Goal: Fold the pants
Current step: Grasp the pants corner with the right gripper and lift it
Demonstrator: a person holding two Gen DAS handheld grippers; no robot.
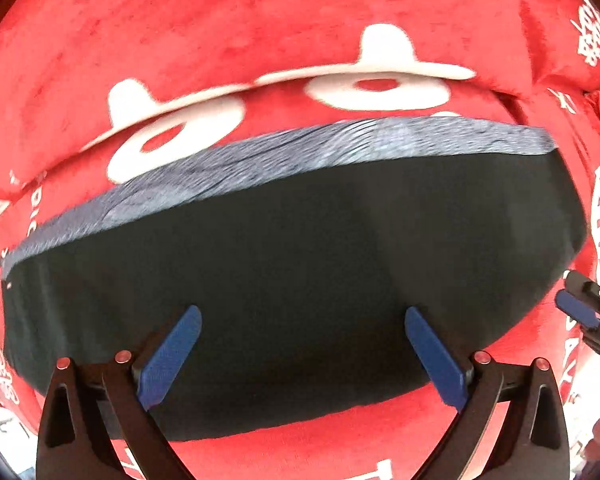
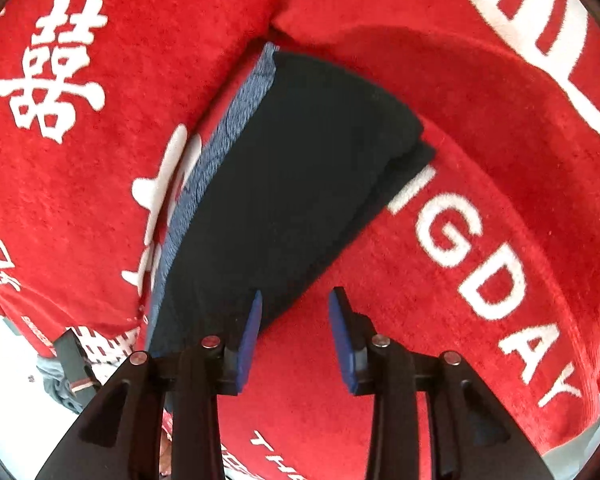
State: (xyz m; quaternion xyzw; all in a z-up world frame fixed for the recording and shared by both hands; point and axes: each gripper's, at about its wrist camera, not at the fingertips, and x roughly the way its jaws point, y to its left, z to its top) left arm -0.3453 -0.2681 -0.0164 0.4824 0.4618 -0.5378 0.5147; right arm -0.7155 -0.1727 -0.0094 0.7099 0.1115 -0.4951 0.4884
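On the red blanket (image 1: 228, 12), folded pants (image 1: 300, 264) lie crosswise.

1. The pants (image 1: 300, 280) are a dark, matt cloth, smooth and without sheen; their waistband (image 1: 260, 164) is a blue-grey ribbed knit with fine ridges.
2. The red blanket (image 1: 220, 20) beneath is plush, fuzzy pile, towel-like, with white lettering (image 2: 472, 264) worked into the nap.
3. The left gripper (image 1: 300, 354) has matt black plastic arms, blue finely textured pads (image 1: 168, 360) and shiny metal pins (image 1: 123, 357).
4. The right gripper (image 2: 296, 320) is finished alike.
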